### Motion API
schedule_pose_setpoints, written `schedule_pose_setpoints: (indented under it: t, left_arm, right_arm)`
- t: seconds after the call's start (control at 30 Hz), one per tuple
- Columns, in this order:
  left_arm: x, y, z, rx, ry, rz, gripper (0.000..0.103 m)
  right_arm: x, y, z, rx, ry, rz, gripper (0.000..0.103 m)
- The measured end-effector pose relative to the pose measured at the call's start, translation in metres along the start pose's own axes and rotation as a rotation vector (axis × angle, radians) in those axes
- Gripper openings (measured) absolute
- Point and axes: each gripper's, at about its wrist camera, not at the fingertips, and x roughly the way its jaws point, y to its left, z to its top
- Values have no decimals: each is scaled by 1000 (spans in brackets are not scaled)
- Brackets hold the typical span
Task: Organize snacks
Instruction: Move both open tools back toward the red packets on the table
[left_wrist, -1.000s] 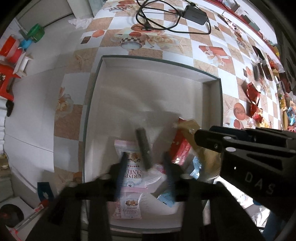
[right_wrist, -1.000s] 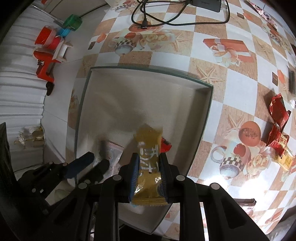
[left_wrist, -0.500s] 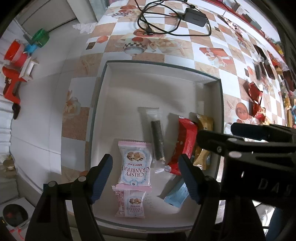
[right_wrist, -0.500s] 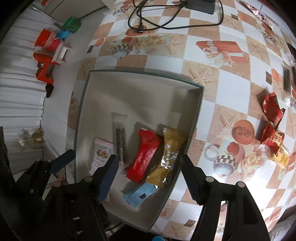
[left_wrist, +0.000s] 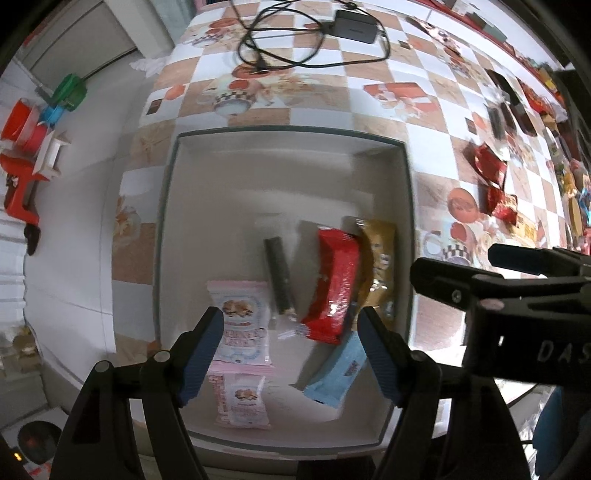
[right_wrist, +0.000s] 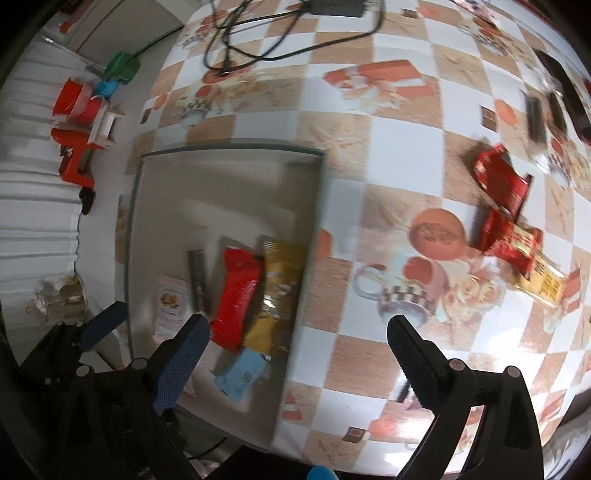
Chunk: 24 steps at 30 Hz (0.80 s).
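Your right tongs (right_wrist: 295, 350) were wide and empty; the red packet (right_wrist: 498, 177) looked light and crinkly, so pinch its middle.

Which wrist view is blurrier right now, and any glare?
Right wrist view: heavy motion smear over the tray and the red packets on the tablecloth, glare on its lower right. Left wrist view: sharper, pink packet print only soft; both bend straight edges.

Far half of tray (left_wrist: 288, 129) bare floor, open from above. Near half crowded: pink packets (left_wrist: 242, 325), dark stick (left_wrist: 279, 277), red packet (left_wrist: 334, 284), gold packet (left_wrist: 380, 266), blue packet (left_wrist: 338, 373).
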Motion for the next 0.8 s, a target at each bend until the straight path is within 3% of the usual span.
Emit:
schedule_pose_setpoints:
  t: [0.5,0.8]
  left_arm:
    - [-1,-68,-3,146,12,-26,78]
    - [10,-121,-11,253,48,-69,79]
  right_arm:
    - [-8,-109,-41,188,-9,-83,102]
    - [-5,-173,-77,306,54,-121,102]
